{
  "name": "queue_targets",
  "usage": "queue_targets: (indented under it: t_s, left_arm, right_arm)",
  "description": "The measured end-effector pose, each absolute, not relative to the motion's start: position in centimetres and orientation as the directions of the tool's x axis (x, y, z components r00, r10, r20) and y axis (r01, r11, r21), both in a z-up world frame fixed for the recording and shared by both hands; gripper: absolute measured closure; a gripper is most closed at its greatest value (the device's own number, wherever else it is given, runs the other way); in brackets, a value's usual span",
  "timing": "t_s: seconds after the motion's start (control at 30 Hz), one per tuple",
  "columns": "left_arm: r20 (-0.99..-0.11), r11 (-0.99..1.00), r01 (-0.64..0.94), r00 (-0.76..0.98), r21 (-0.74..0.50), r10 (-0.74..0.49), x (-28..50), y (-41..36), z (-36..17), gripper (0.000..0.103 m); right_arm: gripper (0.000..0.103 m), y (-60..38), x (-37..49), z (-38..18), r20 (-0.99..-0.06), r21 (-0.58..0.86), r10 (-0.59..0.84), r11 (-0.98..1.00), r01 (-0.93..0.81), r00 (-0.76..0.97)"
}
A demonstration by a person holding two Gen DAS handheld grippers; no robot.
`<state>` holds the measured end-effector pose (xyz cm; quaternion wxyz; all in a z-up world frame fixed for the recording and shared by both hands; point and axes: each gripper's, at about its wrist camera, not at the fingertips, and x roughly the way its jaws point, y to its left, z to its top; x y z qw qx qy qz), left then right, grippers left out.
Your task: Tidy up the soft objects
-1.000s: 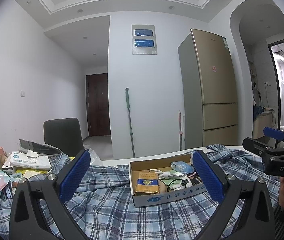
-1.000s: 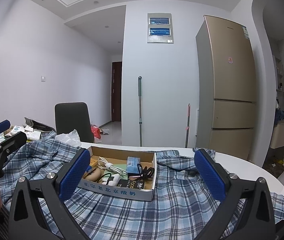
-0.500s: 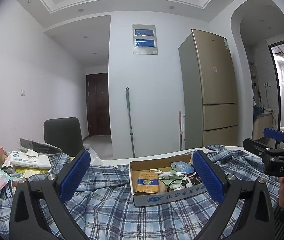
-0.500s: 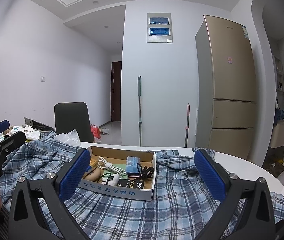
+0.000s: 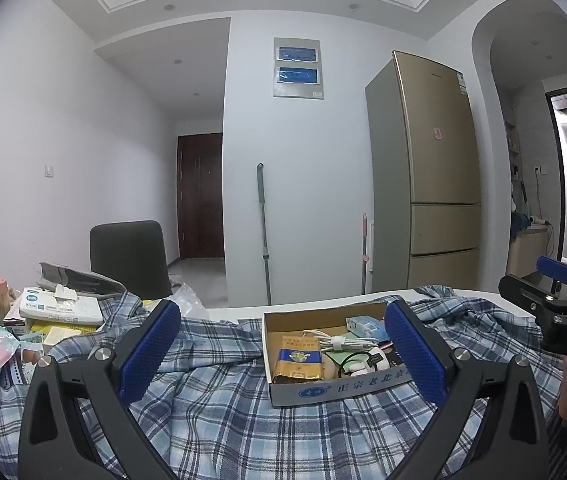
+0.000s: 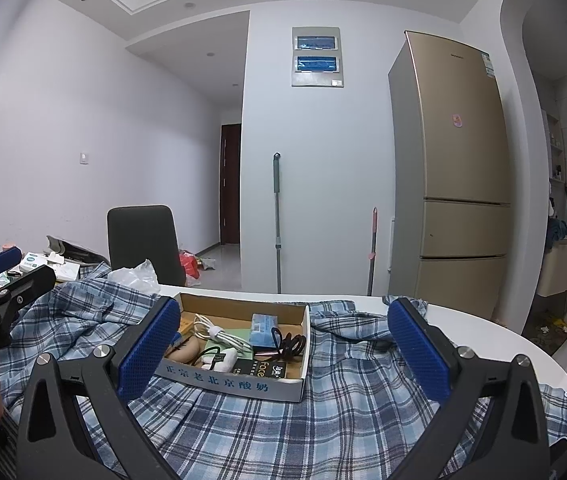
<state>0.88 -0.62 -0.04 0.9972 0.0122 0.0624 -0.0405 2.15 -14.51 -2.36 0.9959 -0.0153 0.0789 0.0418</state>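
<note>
White round desk [image 6: 523, 344] carries a blue-and-white plaid cloth shirt [image 6: 267, 432], spread and rumpled across most of it. Open cardboard box [image 6: 283, 380] of cables and packets sits on the shirt. Left tongs [image 5: 283, 354] and right tongs [image 6: 283, 350] both released, blue pads wide apart, hovering above the fabric, gripping nothing. Gold fridge [image 6: 459, 168] behind.

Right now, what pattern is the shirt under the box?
Blue-and-white plaid shirt; clearest in the right wrist view.

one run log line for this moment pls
left tool open | right tool open | plaid shirt spread, ungrasped | cardboard box on shirt
</note>
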Motion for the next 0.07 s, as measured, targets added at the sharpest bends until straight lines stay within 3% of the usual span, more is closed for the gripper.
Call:
queue_targets:
  t_s: [0.07]
  left_arm:
    - [-0.126, 0.996, 0.081, 0.989, 0.02, -0.078, 0.86, -0.63, -0.03, 0.0]
  right_arm:
    - [0.0, -14.54, 2.12, -2.35, -0.158, -0.022, 0.08, 0.996, -0.085, 0.984]
